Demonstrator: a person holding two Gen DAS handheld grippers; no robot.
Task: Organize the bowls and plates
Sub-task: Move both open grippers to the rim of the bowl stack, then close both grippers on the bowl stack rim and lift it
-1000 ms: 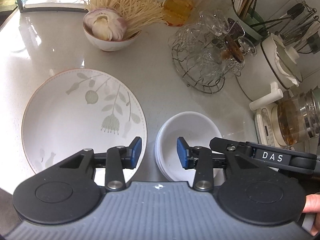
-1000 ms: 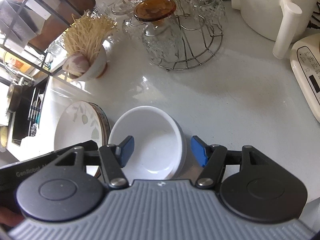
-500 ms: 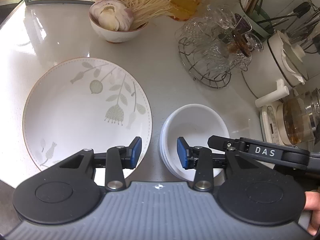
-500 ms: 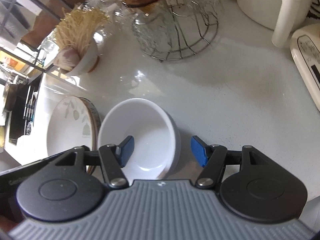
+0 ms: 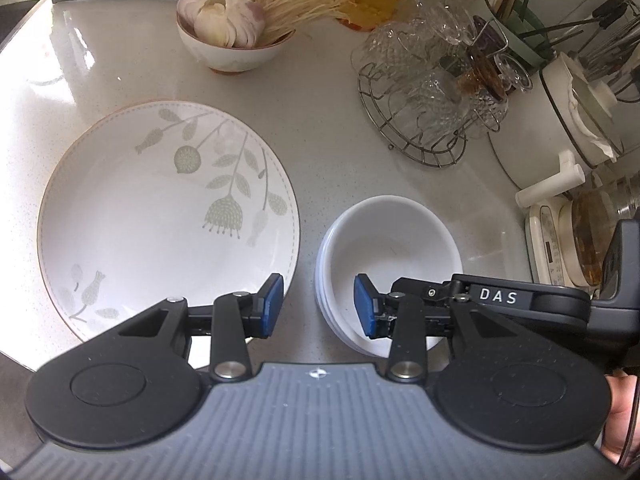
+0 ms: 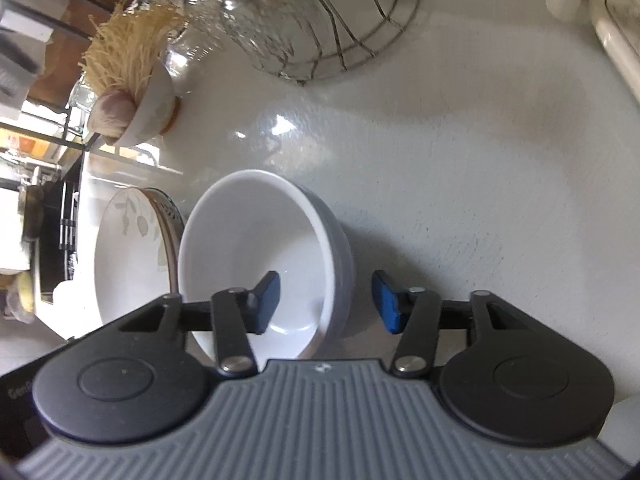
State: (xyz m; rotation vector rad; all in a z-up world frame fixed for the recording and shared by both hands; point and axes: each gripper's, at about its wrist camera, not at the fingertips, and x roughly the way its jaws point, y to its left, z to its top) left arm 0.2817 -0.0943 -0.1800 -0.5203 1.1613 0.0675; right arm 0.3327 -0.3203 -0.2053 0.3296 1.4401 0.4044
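A large white plate with a grey flower pattern [image 5: 160,208] lies on the counter at the left. A stack of white bowls [image 5: 392,248] stands just right of it. My left gripper [image 5: 318,306] is open and empty above the gap between the plate and the bowls. My right gripper [image 6: 326,302] is open, with its left finger inside the top bowl [image 6: 260,248] and its right finger outside, so the jaws straddle the bowl's near right wall. The plate also shows in the right wrist view [image 6: 128,256], left of the bowls.
A bowl with garlic and dry noodles [image 5: 232,36] stands at the back. A wire rack of glass cups [image 5: 432,96] is at the back right. A white pot [image 5: 560,120] and a kettle base [image 5: 560,240] line the right side.
The right gripper has moved forward and down, so its fingers now straddle the bowl's wall. The left gripper has pulled back and risen slightly. Both stay open.
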